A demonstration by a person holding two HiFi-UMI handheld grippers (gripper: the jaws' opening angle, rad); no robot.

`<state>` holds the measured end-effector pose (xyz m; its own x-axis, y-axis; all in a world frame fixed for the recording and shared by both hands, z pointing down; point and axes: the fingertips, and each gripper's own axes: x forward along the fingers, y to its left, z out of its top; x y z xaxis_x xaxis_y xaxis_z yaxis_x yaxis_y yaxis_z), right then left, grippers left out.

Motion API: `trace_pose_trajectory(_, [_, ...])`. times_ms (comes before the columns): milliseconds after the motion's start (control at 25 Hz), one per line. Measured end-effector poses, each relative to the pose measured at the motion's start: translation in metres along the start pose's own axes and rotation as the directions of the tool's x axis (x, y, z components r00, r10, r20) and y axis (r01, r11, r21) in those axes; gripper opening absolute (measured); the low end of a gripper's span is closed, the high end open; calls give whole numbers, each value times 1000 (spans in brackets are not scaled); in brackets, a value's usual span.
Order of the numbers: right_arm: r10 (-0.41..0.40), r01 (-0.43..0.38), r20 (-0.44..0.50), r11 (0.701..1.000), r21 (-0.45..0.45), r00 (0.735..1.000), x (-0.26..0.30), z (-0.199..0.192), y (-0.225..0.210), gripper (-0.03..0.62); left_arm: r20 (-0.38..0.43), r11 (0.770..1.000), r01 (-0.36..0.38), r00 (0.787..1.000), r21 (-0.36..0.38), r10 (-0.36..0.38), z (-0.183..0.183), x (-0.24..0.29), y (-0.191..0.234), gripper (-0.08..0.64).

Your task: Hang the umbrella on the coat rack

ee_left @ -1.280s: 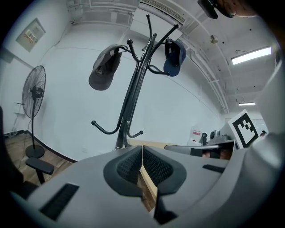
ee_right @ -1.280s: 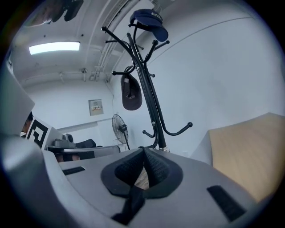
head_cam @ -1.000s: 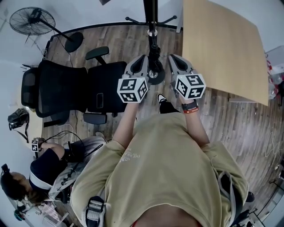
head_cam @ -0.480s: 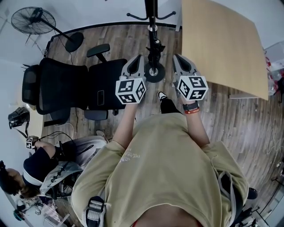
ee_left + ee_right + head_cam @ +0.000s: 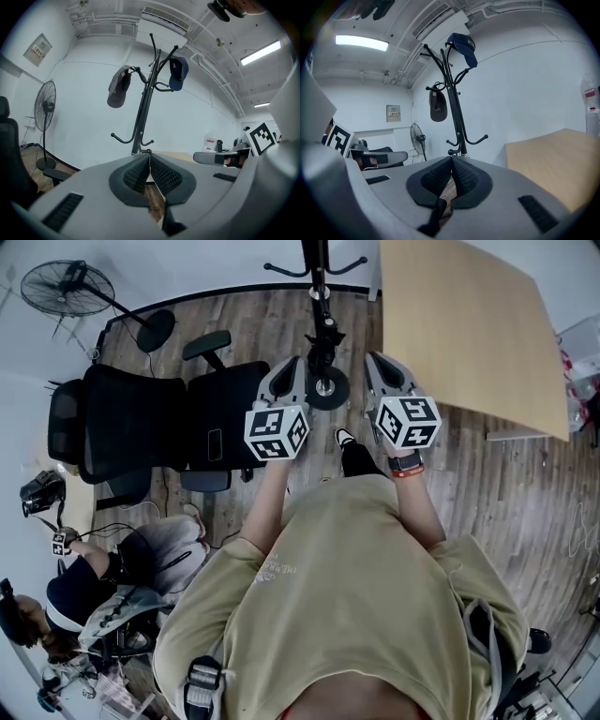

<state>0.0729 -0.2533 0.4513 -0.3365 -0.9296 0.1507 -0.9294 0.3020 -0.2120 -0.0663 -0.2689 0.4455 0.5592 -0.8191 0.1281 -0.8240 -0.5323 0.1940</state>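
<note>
Now, step: none under way, as we judge; both grippers face the rack and carry nothing.
Left gripper (image 5: 149, 158): pads (image 5: 136, 174) pressed together, nothing between them.
Right gripper (image 5: 451, 161): pads (image 5: 466, 178) pressed together, likewise bare.
Umbrella: found in no view; we cannot tell where it is.
Rack (image 5: 142, 117): upright, straight ahead of us; in the head view its base sits just beyond the grippers, between chair (image 5: 141, 423) and table (image 5: 469, 324).
Upper hooks: one bears a grey cap (image 5: 118, 88), another a blue cap (image 5: 178, 72).
Lower hooks (image 5: 123, 141): free.
Progress: we cannot place it, since the umbrella is unseen and neither gripper is on anything.
Next move: in our judgement it calls for finding the umbrella and parting one gripper's pads round its handle. We then lift that handle onto a free lower hook, clear of the caps.
</note>
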Motion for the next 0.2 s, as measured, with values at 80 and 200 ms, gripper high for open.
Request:
trace_pose_trajectory(80, [4, -4, -3, 1000, -1, 1000, 4, -1, 0, 17, -4, 1000, 3, 1000, -5, -3, -1, 2, 2, 25])
trace_pose_trajectory(200, [8, -8, -10, 1000, 1, 1000, 11, 0, -2, 17, -12, 1000, 8, 1000, -11, -8, -3, 9, 5, 25])
